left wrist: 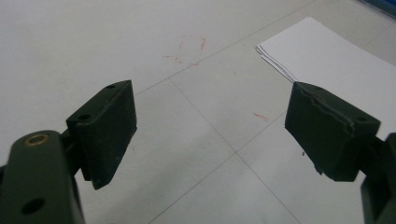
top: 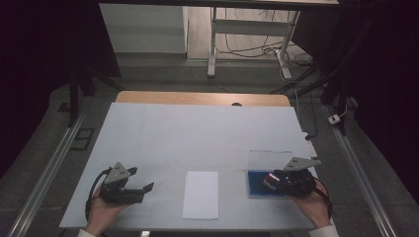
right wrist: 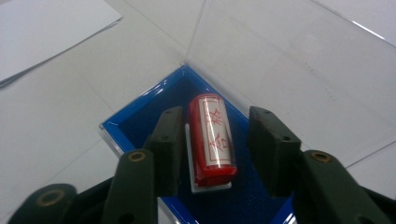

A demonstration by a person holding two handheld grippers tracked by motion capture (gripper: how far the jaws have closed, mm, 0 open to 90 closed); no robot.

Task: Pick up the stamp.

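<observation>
The red stamp (right wrist: 212,140), long axis along the jaws, is straddled but not yet pinched by the part-closed right gripper (right wrist: 215,140).

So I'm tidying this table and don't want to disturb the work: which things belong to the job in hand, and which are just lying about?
In the job:
- red stamp, lying between the right gripper's jaws
- blue-lined box that holds it, clear lid raised
- likely the stack of white paper, mid-table

Lying about:
- left gripper, open, nothing between its jaws
- red marks on the table sheet
- desk frame and cables beyond
</observation>
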